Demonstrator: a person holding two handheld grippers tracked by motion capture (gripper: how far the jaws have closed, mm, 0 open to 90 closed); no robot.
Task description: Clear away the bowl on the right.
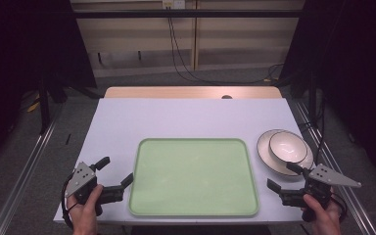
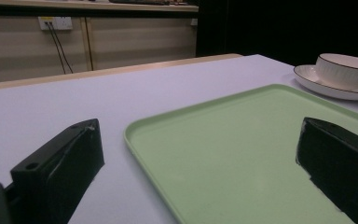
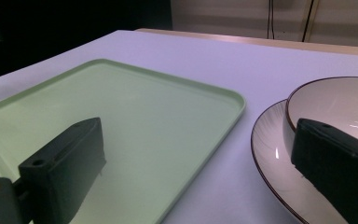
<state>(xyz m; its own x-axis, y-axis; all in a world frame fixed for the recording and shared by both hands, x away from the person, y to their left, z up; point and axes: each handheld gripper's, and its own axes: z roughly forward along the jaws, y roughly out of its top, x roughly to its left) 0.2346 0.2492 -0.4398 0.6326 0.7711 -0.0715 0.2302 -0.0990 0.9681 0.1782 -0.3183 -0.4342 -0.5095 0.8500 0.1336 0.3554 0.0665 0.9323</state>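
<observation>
The surface (image 1: 191, 117) in front of me is a pale sheet, and on it the largest thing is the green tray (image 1: 194, 177). It lies flat and bare, with its long axis from my left to my right. To the right of it, a little farther from me and apart from its rim, stands the plate (image 1: 267, 155), and the bowl (image 1: 288, 147) sits upright in the plate with its mouth up. Both are round, so I cannot name a long axis for them.

My left tongs (image 1: 118, 172) rest low just beside the left edge of the tray, jaws apart and holding nothing. My right tongs (image 1: 283, 177) are near the front rim of the plate, jaws also apart and holding nothing; in the right gripper view one jaw stands in front of the bowl, the other over the tray.

I judge that the work is at its beginning: bowl and plate lie outside the tray, and nothing is gripped. Probably what is left is to take them and to set them on the tray.
</observation>
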